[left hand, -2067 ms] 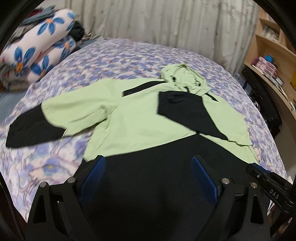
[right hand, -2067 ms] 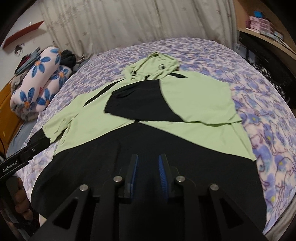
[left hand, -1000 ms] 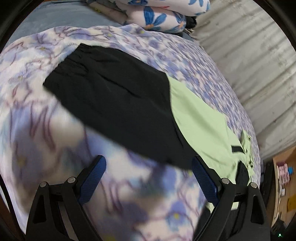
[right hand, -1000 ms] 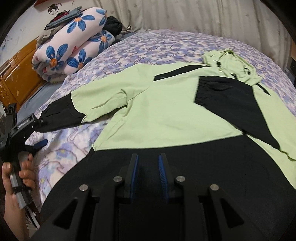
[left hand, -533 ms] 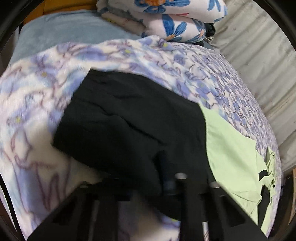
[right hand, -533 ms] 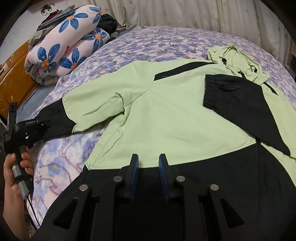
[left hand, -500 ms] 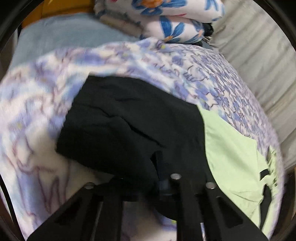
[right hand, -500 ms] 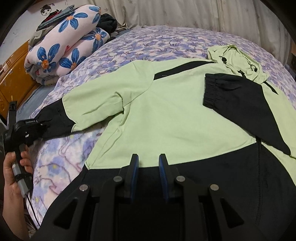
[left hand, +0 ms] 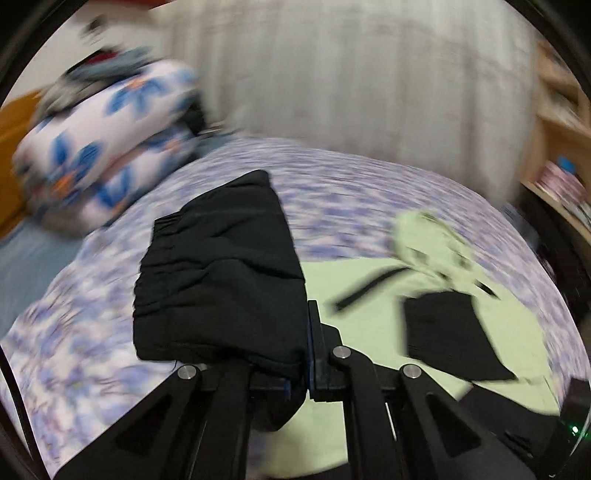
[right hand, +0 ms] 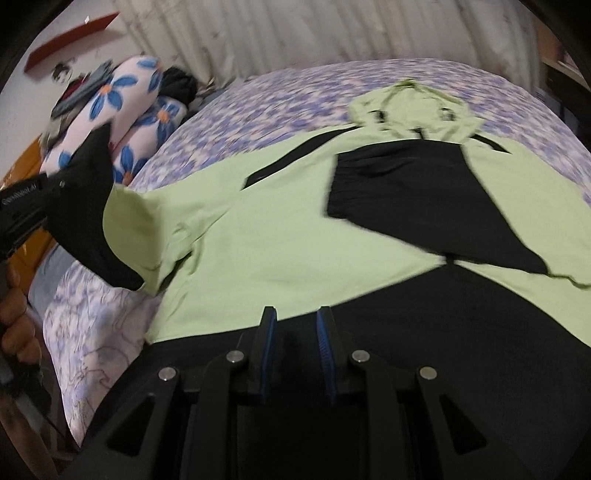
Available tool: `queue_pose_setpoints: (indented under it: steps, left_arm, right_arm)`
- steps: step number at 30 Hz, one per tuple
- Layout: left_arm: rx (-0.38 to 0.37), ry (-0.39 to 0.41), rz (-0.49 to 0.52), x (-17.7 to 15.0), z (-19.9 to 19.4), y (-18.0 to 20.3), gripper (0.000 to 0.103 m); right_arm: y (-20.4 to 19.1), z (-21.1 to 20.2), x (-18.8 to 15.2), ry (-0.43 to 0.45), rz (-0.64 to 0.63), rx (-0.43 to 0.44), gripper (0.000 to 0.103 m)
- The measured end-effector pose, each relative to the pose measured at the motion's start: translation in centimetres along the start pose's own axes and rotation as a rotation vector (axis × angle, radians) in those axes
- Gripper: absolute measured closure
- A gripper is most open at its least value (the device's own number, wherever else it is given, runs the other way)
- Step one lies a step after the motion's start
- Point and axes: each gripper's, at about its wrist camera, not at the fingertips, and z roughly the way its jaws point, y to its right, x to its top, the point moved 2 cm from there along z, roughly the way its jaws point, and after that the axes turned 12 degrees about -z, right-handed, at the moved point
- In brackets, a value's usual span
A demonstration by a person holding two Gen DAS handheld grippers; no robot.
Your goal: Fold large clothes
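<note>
A light green and black hoodie point(right hand: 295, 240) lies spread on the bed, hood point(right hand: 410, 107) at the far end. Its right sleeve point(right hand: 424, 206) is folded across the chest. My left gripper point(left hand: 295, 332) is shut on the black cuff of the left sleeve point(left hand: 221, 280) and holds it lifted above the bed; from the right wrist view the raised sleeve point(right hand: 96, 214) hangs at the left. My right gripper point(right hand: 295, 325) hovers over the black hem point(right hand: 443, 350), jaws nearly closed and empty.
Rolled floral bedding point(right hand: 122, 110) lies at the bed's far left, with a wooden bedframe point(right hand: 22, 166) beside it. A curtain point(right hand: 295, 33) hangs behind the bed. Shelves point(left hand: 561, 177) stand at the right. The purple floral bedspread point(right hand: 280, 92) surrounds the hoodie.
My left gripper closed on the left sleeve's black cuff, lifted it off the bed and swung toward the hoodie's body. The right gripper stayed over the hem.
</note>
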Motion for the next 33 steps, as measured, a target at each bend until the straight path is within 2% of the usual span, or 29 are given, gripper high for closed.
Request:
queue_pose_setpoints:
  steps: [3,5,9,12,13,14,16,17,22,25,27,29,33]
  left_arm:
    - [-0.046,-0.068,0.090,-2.5,1.2,5.3,0.099]
    - [-0.061,-0.144,0.138,-4.6,2.9,8.2,0.098]
    - [-0.032,-0.292,0.211,-9.6,6.1,11.3,0.097]
    - [-0.010,-0.380,0.226,-11.9,8.0,11.6,0.079]
    - [-0.009,-0.395,0.230,-12.5,8.3,11.7,0.067]
    - [-0.013,-0.403,0.231,-13.0,8.4,11.6,0.052]
    - [-0.035,-0.402,0.221,-12.8,7.8,11.6,0.033]
    - [-0.048,-0.391,0.212,-12.6,7.3,11.6,0.027]
    - [-0.071,-0.378,0.170,-10.9,4.8,10.4,0.025]
    - [-0.080,-0.374,0.104,-10.0,3.1,9.0,0.022]
    - [-0.062,-0.351,0.062,-9.5,1.7,7.7,0.020]
    - [-0.040,-0.325,0.044,-9.1,0.5,6.7,0.020]
    - [0.034,-0.279,-0.002,-8.3,-1.6,4.0,0.020]
  right_arm:
    - [2.9,-1.1,-0.9,0.011,0.051,-0.024,0.081]
    - [4.5,-1.5,-1.4,0.012,0.079,-0.036,0.081]
    - [7.8,-2.3,-2.8,0.011,0.139,-0.070,0.081]
    - [9.5,-2.5,-3.6,0.008,0.168,-0.082,0.081]
    - [9.8,-2.4,-3.8,0.005,0.174,-0.081,0.081]
    - [10.0,-2.3,-3.9,0.003,0.178,-0.078,0.081]
    - [10.3,-2.1,-4.0,0.001,0.187,-0.067,0.081]
    - [10.3,-2.0,-4.1,0.002,0.189,-0.058,0.081]
    - [9.4,-1.9,-3.8,0.009,0.181,-0.009,0.081]
    - [8.8,-1.9,-3.5,0.013,0.168,0.019,0.081]
    - [8.2,-2.0,-3.2,0.013,0.158,0.041,0.077]
    - [7.7,-2.2,-2.9,0.027,0.150,0.057,0.064]
    - [6.1,-2.6,-1.6,0.049,0.104,0.085,0.060]
